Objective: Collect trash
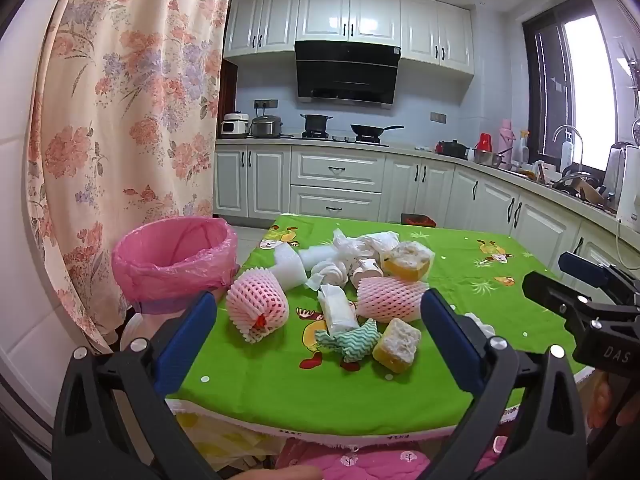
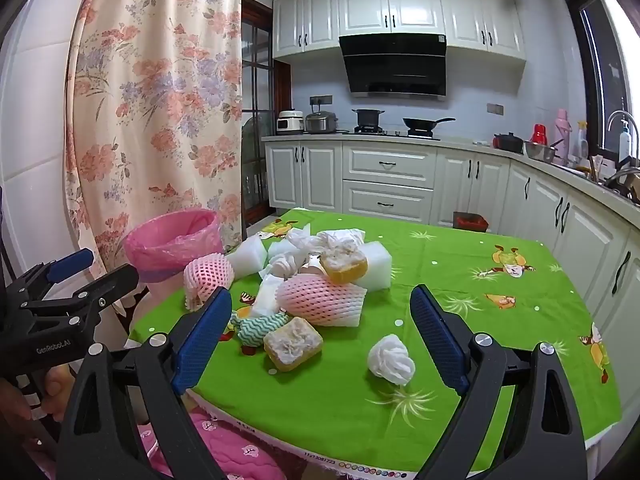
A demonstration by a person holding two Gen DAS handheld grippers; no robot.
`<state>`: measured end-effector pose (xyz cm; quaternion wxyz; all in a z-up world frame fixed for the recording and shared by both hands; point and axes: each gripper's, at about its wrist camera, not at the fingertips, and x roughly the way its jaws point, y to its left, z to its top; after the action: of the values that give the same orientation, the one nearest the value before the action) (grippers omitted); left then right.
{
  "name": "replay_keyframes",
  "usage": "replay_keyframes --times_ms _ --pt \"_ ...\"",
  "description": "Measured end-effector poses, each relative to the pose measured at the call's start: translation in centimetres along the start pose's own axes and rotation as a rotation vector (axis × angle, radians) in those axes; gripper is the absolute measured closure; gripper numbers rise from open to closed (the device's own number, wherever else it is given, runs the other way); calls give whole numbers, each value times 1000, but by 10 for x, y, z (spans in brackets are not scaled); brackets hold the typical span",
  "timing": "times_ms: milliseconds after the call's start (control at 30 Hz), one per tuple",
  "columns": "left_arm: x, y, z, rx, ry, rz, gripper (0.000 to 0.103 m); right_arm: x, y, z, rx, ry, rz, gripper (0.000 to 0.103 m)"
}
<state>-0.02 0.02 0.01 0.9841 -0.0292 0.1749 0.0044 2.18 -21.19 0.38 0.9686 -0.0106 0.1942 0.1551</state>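
I have both tools hanging over the near edge of the table (image 1: pixel 460 264), which is covered in a bright green cartoon-print cloth. My left hand-held gripper (image 1: pixel 318 334) has its blue-padded jaws spread wide with nothing between them, and my right hand-held gripper (image 2: pixel 320 338) is spread just as wide and empty too.

The trash lies in a loose heap toward the table's left side. Nearest the left edge I see a pink foam mesh fruit sleeve (image 1: pixel 256 306), curled on its side. A second pink foam mesh sleeve (image 1: pixel 390 298) lies closer to the middle, and a yellow sponge with a torn white top (image 1: pixel 408 260) rests just behind it. Another yellow sponge with a ragged white face (image 1: pixel 398 344) sits nearest me, touching a crumpled green-and-white zigzag cloth (image 1: pixel 348 340). A small white plastic-wrapped tissue pack (image 1: pixel 338 308) lies between the two sleeves. Behind them are white foam blocks (image 2: pixel 378 264) and scrunched white plastic wrap (image 1: pixel 360 242).

One crumpled white tissue ball (image 2: pixel 392 358) lies apart from the heap, toward the near right.

A bin lined with a pink plastic bag (image 1: pixel 174 256) stands just off the table's left edge, its mouth open
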Motion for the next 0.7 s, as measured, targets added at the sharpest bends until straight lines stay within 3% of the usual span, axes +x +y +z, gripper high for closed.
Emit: replay_keyframes --times_ms 700 --pt "-4 -1 2 4 -1 1 4 0 0 -1 10 2 4 18"
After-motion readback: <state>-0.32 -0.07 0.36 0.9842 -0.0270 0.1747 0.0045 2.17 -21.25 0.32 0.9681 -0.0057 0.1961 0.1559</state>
